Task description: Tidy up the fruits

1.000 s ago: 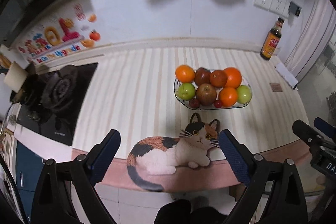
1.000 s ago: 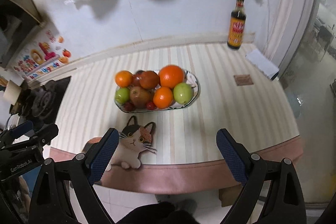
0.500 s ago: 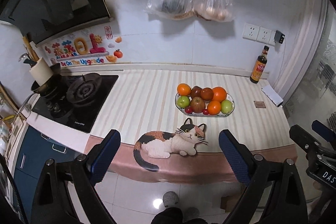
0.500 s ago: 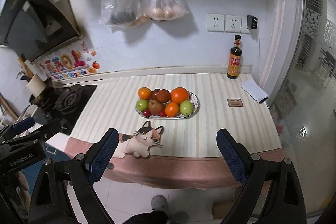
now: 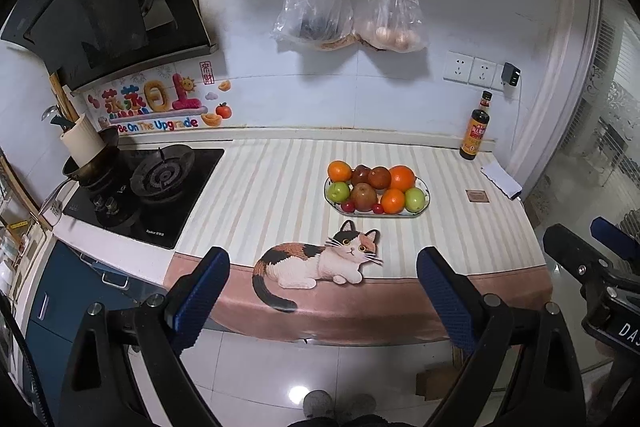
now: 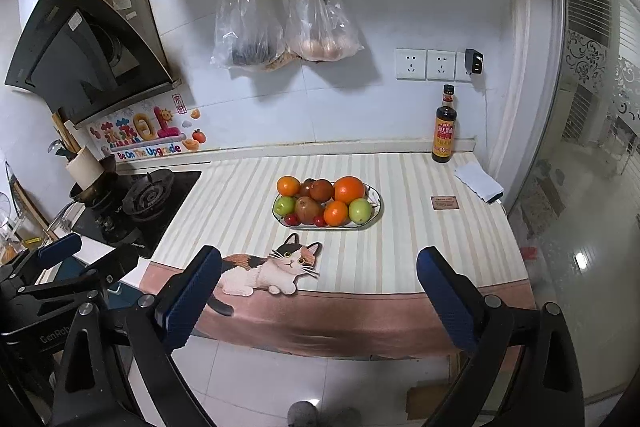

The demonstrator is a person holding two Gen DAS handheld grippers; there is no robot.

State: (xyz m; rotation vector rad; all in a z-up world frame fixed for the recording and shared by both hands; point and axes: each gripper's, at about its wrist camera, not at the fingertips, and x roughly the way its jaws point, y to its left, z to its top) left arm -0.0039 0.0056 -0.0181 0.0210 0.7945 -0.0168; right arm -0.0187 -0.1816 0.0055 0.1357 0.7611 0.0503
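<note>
Pulled well back from the bench (image 5: 280, 187) since a second ago: left gripper (image 5: 322, 291) and right gripper (image 6: 318, 291), both wide, empty. Straight ahead, far off: fruit plate (image 5: 425, 204), heaped, untouched. Sorting seemingly finished or unstarted.

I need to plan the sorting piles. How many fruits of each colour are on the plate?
On the plate:
Orange: 3
Green: 2
Dark red or brown: 3
Small bright red: 2 visible
Total: 10 visible; any hidden beneath cannot be told.
</note>
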